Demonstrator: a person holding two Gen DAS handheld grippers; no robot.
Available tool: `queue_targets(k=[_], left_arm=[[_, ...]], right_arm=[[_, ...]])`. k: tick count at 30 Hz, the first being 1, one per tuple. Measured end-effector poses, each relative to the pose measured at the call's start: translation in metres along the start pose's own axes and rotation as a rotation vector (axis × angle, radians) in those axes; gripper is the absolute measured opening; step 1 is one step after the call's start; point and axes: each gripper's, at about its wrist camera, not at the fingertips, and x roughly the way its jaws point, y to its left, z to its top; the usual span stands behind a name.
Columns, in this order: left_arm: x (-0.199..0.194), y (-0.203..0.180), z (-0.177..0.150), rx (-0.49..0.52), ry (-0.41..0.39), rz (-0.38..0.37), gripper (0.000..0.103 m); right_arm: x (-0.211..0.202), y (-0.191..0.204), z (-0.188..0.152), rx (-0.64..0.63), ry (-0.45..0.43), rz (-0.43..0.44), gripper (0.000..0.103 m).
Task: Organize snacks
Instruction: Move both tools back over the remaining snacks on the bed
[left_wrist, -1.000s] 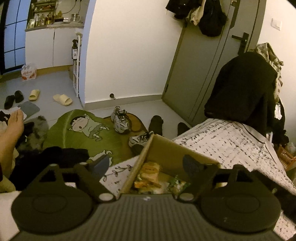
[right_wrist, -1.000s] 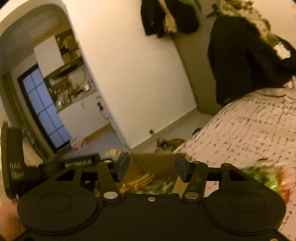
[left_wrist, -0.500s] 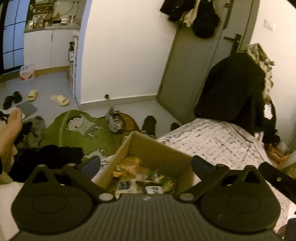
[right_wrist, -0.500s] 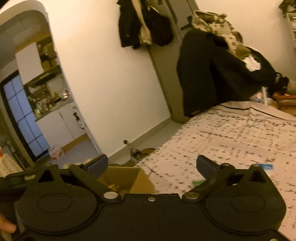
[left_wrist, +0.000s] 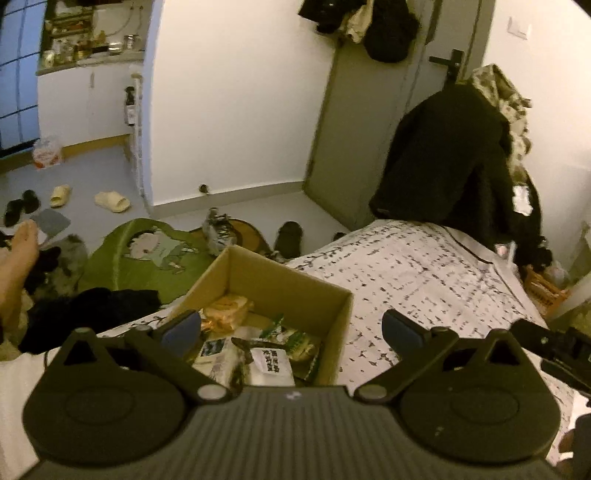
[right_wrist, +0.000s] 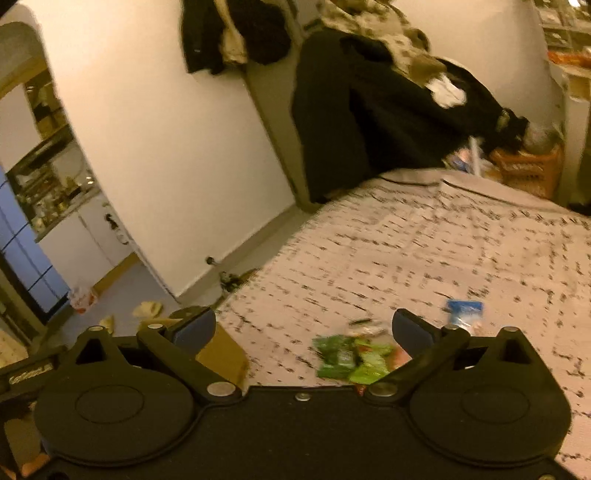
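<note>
One open cardboard box (left_wrist: 273, 284) on the bed (left_wrist: 424, 280), holding about five packets (left_wrist: 271, 363) – yellow, white, green. On the bed beyond: two green packets (right_wrist: 351, 360) overlapping, blurred, long axis unclear – plus one blue-white packet (right_wrist: 463, 314). Left tongs (left_wrist: 291, 326) and right tongs (right_wrist: 302, 325) both just spread wide, empty.

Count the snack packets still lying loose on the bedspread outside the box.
2: a green packet between the right gripper fingers' line of sight, and a blue-white packet farther right. Blur and the gripper body may hide more.
</note>
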Motion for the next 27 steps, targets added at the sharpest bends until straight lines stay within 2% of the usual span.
queue_targets(k=[9,13,17,27], left_arm=[[-0.007,-0.031,-0.011,0.082,-0.013,-0.049,0.103],[-0.007,-0.043,-0.015,0.079,-0.023,-0.051,0.103],[-0.004,-0.052,-0.018,0.062,-0.012,-0.058,0.103],[0.001,-0.08,-0.029,0.036,0.014,-0.113,0.102]], right_arm=[[-0.009,-0.024,0.008,-0.043,0.005,-0.048,0.103],[-0.012,-0.037,0.011,-0.02,0.009,-0.059,0.103],[-0.015,-0.042,0.01,-0.064,0.016,-0.058,0.103],[-0.026,-0.063,0.015,-0.036,0.033,-0.086,0.103]])
